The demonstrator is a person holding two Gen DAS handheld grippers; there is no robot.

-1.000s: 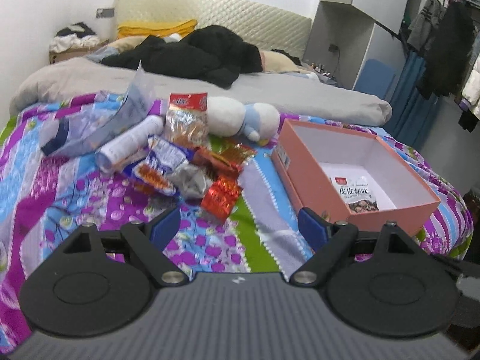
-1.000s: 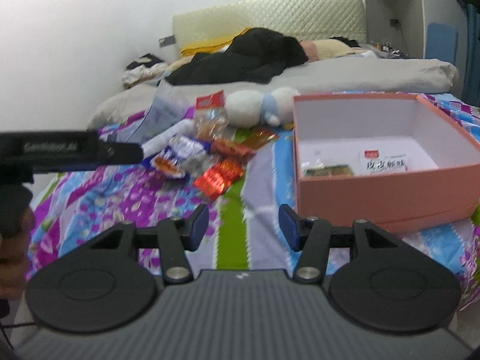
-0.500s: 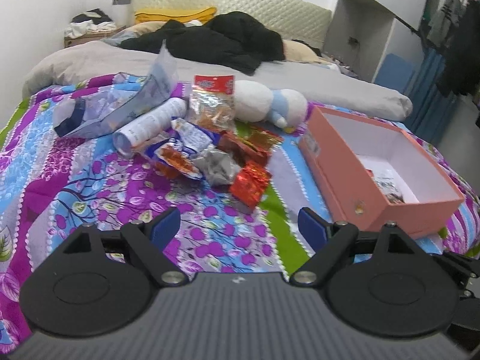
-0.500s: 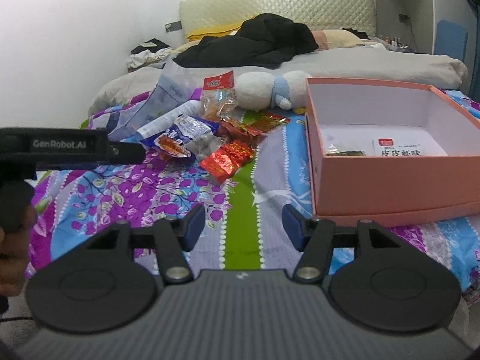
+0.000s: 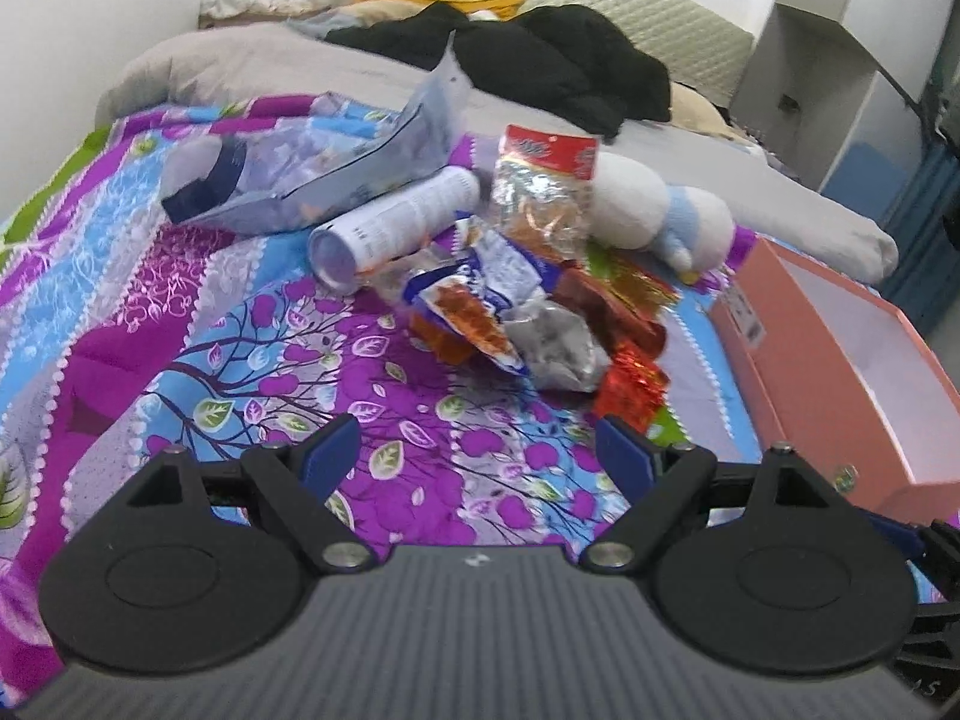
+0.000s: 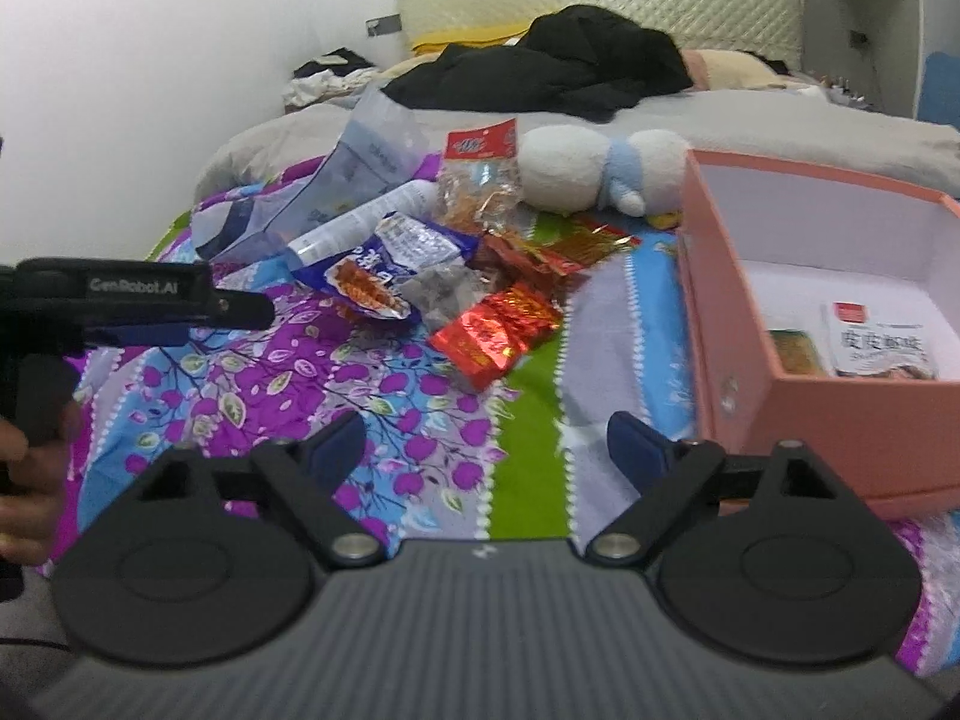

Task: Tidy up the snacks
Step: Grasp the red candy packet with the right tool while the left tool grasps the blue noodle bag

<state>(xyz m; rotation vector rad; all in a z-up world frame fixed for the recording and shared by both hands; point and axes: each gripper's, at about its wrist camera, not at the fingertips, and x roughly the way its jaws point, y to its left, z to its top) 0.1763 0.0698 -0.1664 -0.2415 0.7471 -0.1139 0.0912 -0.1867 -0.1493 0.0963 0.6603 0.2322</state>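
A pile of snack packets lies on the patterned bedspread, with a red foil packet nearest me; the pile also shows in the right wrist view, with the red foil packet at its front. An open pink box stands to the right and holds two packets, a white one and a smaller one. My left gripper is open and empty just short of the pile. My right gripper is open and empty above the bedspread, left of the pink box.
A white and blue plush toy lies behind the pile. A white tube and a clear bag lie at the pile's left. Black clothes and a grey duvet cover the far bed. The left gripper's body shows at the right view's left.
My left gripper has moved forward and left toward the snack pile, so the box has slid to the right edge. My right gripper has moved closer and opened wider.
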